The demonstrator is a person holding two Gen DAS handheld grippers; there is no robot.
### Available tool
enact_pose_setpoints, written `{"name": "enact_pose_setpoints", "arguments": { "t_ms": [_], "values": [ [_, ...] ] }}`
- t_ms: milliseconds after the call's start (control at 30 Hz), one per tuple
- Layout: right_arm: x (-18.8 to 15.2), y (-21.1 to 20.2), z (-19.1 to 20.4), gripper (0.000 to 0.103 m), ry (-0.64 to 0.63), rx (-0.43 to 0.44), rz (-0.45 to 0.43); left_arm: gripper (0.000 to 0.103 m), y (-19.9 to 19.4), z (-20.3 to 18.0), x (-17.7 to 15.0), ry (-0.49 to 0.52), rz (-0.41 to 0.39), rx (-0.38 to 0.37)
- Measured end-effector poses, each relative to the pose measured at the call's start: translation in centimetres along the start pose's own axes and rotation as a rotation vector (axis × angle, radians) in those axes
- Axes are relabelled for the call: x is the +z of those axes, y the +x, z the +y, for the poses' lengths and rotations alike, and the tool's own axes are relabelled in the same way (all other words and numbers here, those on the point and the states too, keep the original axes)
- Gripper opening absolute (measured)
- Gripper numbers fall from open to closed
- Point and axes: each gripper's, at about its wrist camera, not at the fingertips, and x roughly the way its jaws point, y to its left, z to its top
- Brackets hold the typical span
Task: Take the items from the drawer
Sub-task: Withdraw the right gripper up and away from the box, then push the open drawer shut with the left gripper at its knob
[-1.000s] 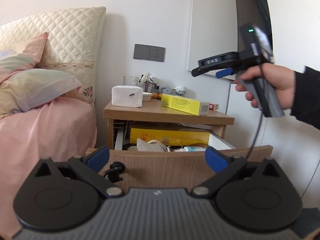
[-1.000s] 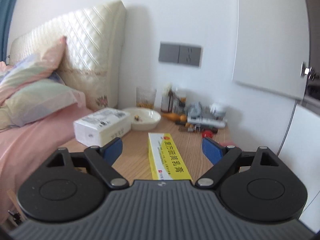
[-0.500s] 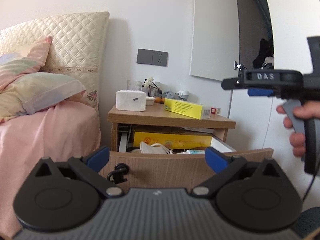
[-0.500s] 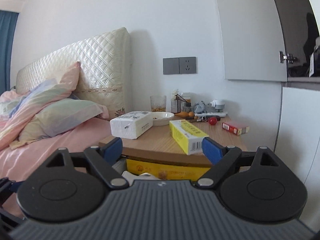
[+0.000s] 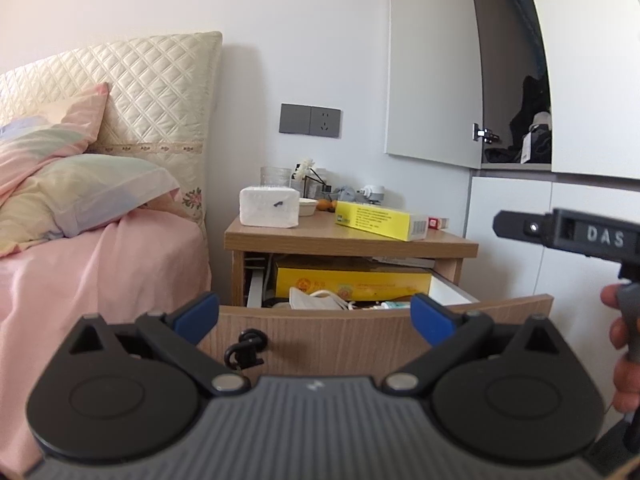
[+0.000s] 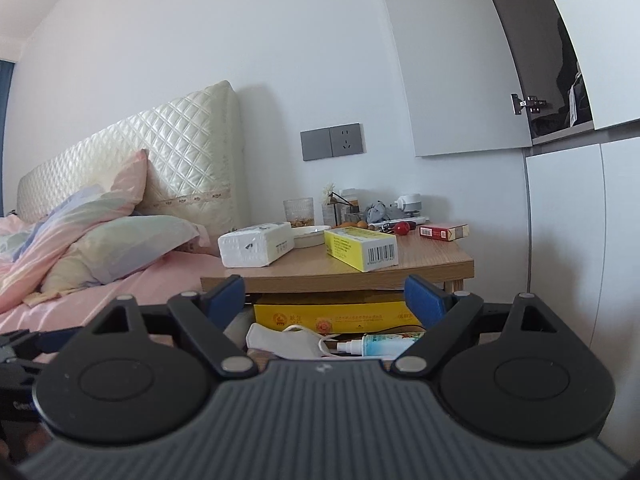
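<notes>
The nightstand drawer [image 5: 360, 338] stands pulled out, with a black ring handle [image 5: 246, 346] on its wooden front. Inside lie a flat yellow box [image 6: 336, 314], a white face mask [image 6: 284, 340] and a small spray bottle [image 6: 376, 346]. My left gripper [image 5: 314, 317] is open and empty, just in front of the drawer front. My right gripper [image 6: 324, 298] is also open and empty, hovering over the drawer's near edge above the mask. Its black body [image 5: 592, 236] shows at the right of the left wrist view, held by a hand [image 5: 624, 340].
On the nightstand top [image 6: 420, 264] sit a long yellow carton [image 6: 360, 248], a white tissue pack [image 6: 256, 244], a red packet [image 6: 442, 232], a dish, a glass and small clutter. A bed with pink sheets [image 5: 80, 280] is at the left. White cabinet doors [image 5: 520, 240] stand at the right.
My right gripper has drawn back from over the nightstand top and dropped to drawer level, empty. In the left wrist view it slid right and down. My left gripper backed off slightly.
</notes>
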Motion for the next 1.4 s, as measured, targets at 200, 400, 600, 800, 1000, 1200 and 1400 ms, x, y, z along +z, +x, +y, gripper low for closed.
{"name": "enact_pose_setpoints", "arguments": {
  "t_ms": [200,400,600,800,1000,1200,1400],
  "values": [
    [-1.4,-1.1,0.4,0.089,-0.029,0.007,0.006,0.103,0.1,-0.2,0.0,0.0,0.008,0.023],
    [-2.1,-1.9,0.4,0.089,-0.016,0.013,-0.001,0.103,0.0,-0.9,-0.2,0.018,0.006,0.046],
    [-2.6,-2.6,0.5,0.089,-0.027,0.001,-0.017,0.103,-0.6,-1.2,-0.3,0.017,-0.007,0.057],
    [-2.8,-3.5,0.2,0.089,-0.033,-0.005,-0.021,0.103,-1.5,-1.4,-0.3,0.022,-0.014,0.07],
    [-2.8,-4.3,-0.1,0.089,-0.04,-0.009,-0.03,0.103,-2.0,-1.8,-0.4,0.045,-0.011,0.068],
    [-2.9,-4.4,-0.4,0.089,-0.034,-0.013,-0.03,0.103,-2.1,-2.0,-0.6,0.055,-0.004,0.051],
    [-3.1,-4.4,-0.4,0.089,-0.029,-0.011,-0.027,0.103,-1.8,-1.5,-1.2,0.055,0.006,0.076]
  ]
}}
